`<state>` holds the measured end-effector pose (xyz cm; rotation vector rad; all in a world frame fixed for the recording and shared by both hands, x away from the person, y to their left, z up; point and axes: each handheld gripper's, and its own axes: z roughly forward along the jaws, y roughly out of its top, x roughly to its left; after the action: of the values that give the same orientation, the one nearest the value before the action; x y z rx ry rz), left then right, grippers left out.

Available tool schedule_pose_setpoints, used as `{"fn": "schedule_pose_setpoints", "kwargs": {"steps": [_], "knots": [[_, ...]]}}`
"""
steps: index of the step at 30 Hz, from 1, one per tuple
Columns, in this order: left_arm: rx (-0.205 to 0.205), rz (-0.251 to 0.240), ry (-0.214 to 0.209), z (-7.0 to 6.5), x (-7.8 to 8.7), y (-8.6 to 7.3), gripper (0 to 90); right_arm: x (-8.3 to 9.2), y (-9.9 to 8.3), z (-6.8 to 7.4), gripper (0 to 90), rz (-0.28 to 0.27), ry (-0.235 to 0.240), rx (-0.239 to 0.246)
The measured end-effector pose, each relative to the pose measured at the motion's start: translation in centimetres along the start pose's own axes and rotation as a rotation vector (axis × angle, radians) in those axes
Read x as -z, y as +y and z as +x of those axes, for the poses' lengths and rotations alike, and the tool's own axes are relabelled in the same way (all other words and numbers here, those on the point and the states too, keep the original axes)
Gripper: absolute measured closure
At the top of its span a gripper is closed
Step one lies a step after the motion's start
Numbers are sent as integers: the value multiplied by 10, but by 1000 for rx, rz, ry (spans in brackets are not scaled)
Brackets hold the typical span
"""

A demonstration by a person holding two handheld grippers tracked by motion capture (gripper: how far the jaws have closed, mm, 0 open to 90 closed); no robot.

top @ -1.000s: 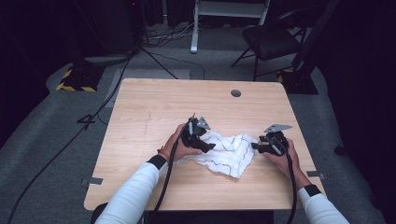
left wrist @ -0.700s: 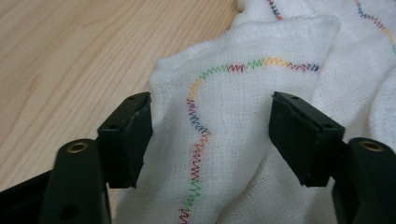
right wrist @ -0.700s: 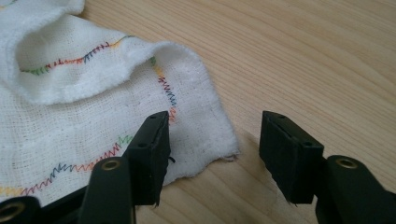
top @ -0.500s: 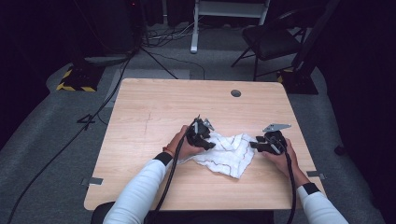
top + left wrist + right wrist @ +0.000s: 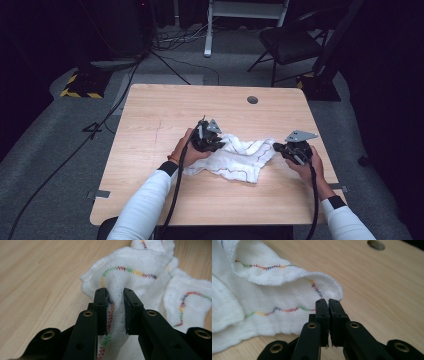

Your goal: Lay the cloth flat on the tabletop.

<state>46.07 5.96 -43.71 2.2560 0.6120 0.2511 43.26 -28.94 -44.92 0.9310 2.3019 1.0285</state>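
A white cloth [image 5: 240, 157] with rainbow zigzag stitching lies crumpled on the wooden table [image 5: 165, 115], between my two grippers. My left gripper [image 5: 218, 145] is at its left end. In the left gripper view [image 5: 115, 293] its jaws have just been closing and now pinch a bunched fold of the cloth [image 5: 140, 265]. My right gripper [image 5: 276, 146] is at the right end. Its jaws [image 5: 328, 301] have also just been closing and now stand together on the cloth's hemmed edge [image 5: 274, 297]. Both ends of the cloth are raised slightly off the table.
A round cable hole [image 5: 252, 100] sits near the table's far edge. On the floor beyond the table are a black chair [image 5: 290, 42], a white stand [image 5: 207, 30], cables and a yellow-black striped base [image 5: 80, 87]. Bare wood surrounds the cloth.
Both grippers have closed on the cloth's ends and risen a little. The cloth now stretches wider between them, its right end pulled toward the right gripper.
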Motion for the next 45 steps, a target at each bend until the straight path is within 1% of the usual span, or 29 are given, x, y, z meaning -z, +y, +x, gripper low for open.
{"fn": "schedule_pose_setpoints", "kwargs": {"steps": [3,5,6,8,9,10,11,13,15,16,17,18,19,20,21,22,23,25,27,28,29,32,33,35,38,39,41,43,45], "knots": [[-8,-33,-1,-1,14,1,737,20,13,-1,872,-69,-11,1],[-4,-52,20,-2,21,1,697,31,20,0,872,-107,-11,10],[-2,-62,18,-1,24,1,678,36,24,1,872,-120,-13,15],[-4,-74,17,0,27,-1,681,42,28,4,873,-138,-5,21],[-2,-68,26,1,26,-1,680,43,30,5,873,-141,-2,26],[3,-68,17,2,25,-2,682,42,31,7,873,-138,0,37],[4,-64,3,3,23,-3,685,40,32,9,874,-131,1,40],[1,-36,16,3,15,-3,647,34,32,12,873,-115,3,55],[15,-7,40,6,4,1,530,27,31,13,873,-92,3,66],[27,1,39,8,-2,3,492,24,30,13,873,-87,1,66],[37,3,20,10,-8,5,495,22,29,12,873,-83,5,64],[36,9,11,12,-14,6,489,20,28,12,873,-75,5,58],[32,34,6,13,-21,9,479,19,27,12,873,-69,4,61],[30,69,-9,14,-29,11,458,17,26,11,873,-66,3,59],[18,109,-17,15,-36,14,435,16,24,11,873,-59,4,58],[5,131,6,13,-42,16,428,15,23,10,873,-53,0,63],[-5,147,17,13,-48,17,425,14,22,10,872,-49,-2,62],[16,165,9,14,-57,20,424,12,20,9,872,-44,-1,65],[36,176,28,16,-64,21,418,10,19,10,872,-30,-1,69],[51,175,19,18,-67,21,407,9,19,10,872,-29,3,71],[66,168,1,19,-68,22,408,8,19,10,872,-33,7,72],[55,183,-35,20,-73,20,503,8,19,10,870,-32,7,79],[43,198,-53,20,-74,19,578,8,19,10,870,-30,7,79],[27,192,-71,19,-75,17,677,7,19,9,870,-27,6,78],[20,163,-59,20,-70,16,809,7,19,9,870,-26,1,74],[17,147,-45,20,-68,16,820,8,19,8,870,-29,-2,75],[21,109,-37,23,-59,16,836,10,19,8,871,-35,-9,75],[10,92,-6,25,-52,16,849,11,19,7,871,-44,-18,77],[16,65,13,26,-42,16,852,13,20,7,872,-55,-29,77]]}}
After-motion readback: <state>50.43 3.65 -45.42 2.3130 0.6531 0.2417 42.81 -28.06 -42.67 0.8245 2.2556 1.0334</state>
